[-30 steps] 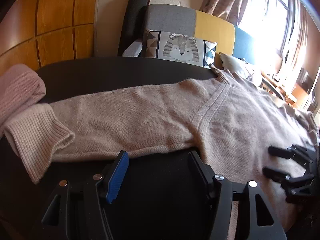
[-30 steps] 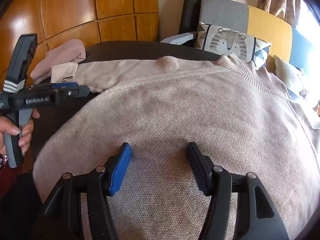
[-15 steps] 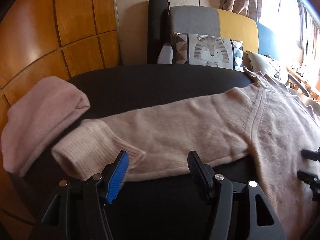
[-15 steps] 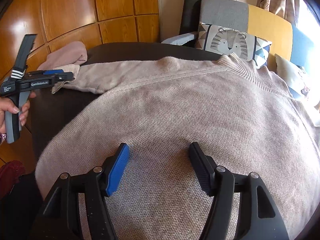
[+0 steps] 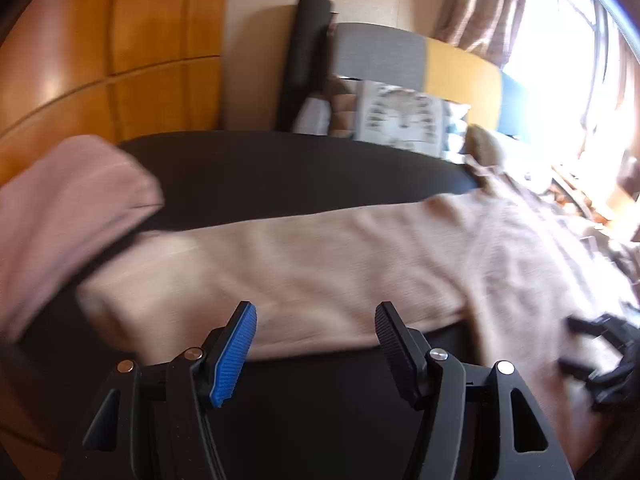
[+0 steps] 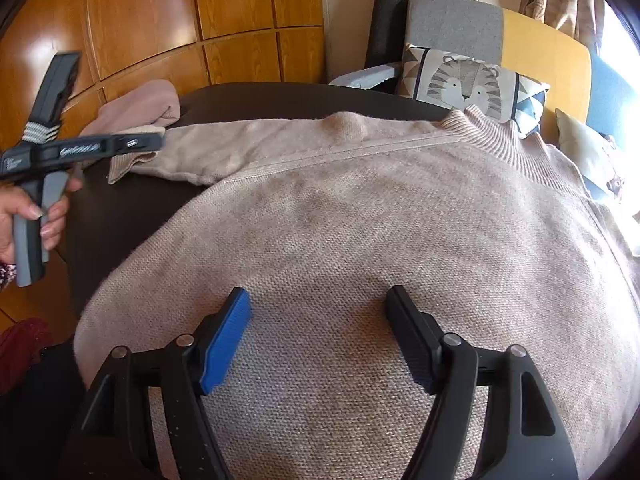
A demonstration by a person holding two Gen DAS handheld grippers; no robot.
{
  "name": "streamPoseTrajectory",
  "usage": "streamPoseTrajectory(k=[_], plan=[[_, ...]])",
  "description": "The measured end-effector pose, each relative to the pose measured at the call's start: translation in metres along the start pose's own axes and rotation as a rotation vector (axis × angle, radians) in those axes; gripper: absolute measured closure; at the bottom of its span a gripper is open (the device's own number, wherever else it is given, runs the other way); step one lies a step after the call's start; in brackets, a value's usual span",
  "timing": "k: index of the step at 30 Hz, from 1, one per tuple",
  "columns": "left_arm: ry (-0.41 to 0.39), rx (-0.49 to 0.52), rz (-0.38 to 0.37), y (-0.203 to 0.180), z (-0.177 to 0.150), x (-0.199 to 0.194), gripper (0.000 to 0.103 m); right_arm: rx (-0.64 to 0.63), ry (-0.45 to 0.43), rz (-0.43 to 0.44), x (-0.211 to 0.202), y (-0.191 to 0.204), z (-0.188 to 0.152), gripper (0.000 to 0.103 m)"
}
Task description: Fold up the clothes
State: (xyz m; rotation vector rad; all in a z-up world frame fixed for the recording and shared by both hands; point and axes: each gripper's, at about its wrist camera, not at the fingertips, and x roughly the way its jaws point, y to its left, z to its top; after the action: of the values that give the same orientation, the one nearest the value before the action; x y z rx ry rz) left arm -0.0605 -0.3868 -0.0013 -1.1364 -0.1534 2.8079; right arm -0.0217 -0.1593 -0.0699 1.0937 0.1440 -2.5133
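— Sweater: where does it lie?
— Beige knit sweater (image 6: 380, 232) lies spread flat on a dark round table (image 6: 280, 98), ribbed collar toward a tiger-print cushion (image 6: 464, 84), one sleeve (image 5: 300, 264) stretched out to the left with its ribbed cuff (image 6: 124, 164) near a folded pink garment (image 6: 140, 106).
— And the two tools?
— Right gripper (image 6: 318, 308) hovers over the sweater's body, fingers spread wide, gripping nothing. Left gripper (image 5: 316, 320) is at the near edge of the sleeve, fingers likewise apart and empty; its view is blurred.
— Who holds them?
— A person's hand (image 6: 24, 220) grasps the left gripper's handle at the table's left side.
— Behind the table?
— Wood-panelled wall (image 6: 160, 20), a grey-and-yellow chair (image 6: 500, 32), a curtained window (image 5: 560, 40).
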Motion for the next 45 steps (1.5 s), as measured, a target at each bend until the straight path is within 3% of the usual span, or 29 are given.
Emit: streamPoseTrajectory(k=[5, 8, 12, 15, 19, 22, 25, 27, 31, 37, 43, 45], plan=[[0.035, 0.076, -0.092, -0.077, 0.025, 0.053, 0.04, 0.105, 0.014, 0.067, -0.014, -0.027, 0.01, 0.027], [0.054, 0.138, -0.13, -0.116, 0.047, 0.081, 0.04, 0.205, 0.003, 0.058, -0.028, -0.07, 0.025, 0.028], [0.083, 0.185, -0.149, -0.156, 0.078, 0.12, 0.04, 0.33, -0.016, -0.019, -0.039, -0.146, 0.056, 0.038], [0.124, 0.175, -0.172, -0.177, 0.106, 0.152, 0.04, 0.4, -0.027, -0.095, -0.037, -0.205, 0.079, 0.038], [0.166, 0.181, -0.206, -0.205, 0.14, 0.195, 0.04, 0.487, -0.018, -0.129, -0.017, -0.274, 0.106, 0.038], [0.191, 0.157, -0.207, -0.215, 0.157, 0.222, 0.04, 0.511, -0.02, -0.159, -0.004, -0.311, 0.123, 0.039], [0.226, 0.145, -0.216, -0.226, 0.169, 0.249, 0.04, 0.505, 0.001, -0.168, 0.013, -0.337, 0.142, 0.049], [0.252, 0.157, -0.211, -0.232, 0.175, 0.265, 0.04, 0.51, 0.023, -0.164, 0.027, -0.351, 0.152, 0.056], [0.279, 0.216, -0.183, -0.243, 0.181, 0.29, 0.04, 0.496, 0.074, -0.161, 0.059, -0.366, 0.169, 0.056], [0.272, 0.284, -0.198, -0.254, 0.186, 0.304, 0.04, 0.514, 0.124, -0.145, 0.093, -0.384, 0.181, 0.056], [0.263, 0.272, -0.217, -0.255, 0.192, 0.312, 0.039, 0.476, 0.147, -0.168, 0.109, -0.384, 0.19, 0.056], [0.254, 0.258, -0.232, -0.254, 0.194, 0.31, 0.038, 0.43, 0.156, -0.197, 0.113, -0.377, 0.192, 0.08]])
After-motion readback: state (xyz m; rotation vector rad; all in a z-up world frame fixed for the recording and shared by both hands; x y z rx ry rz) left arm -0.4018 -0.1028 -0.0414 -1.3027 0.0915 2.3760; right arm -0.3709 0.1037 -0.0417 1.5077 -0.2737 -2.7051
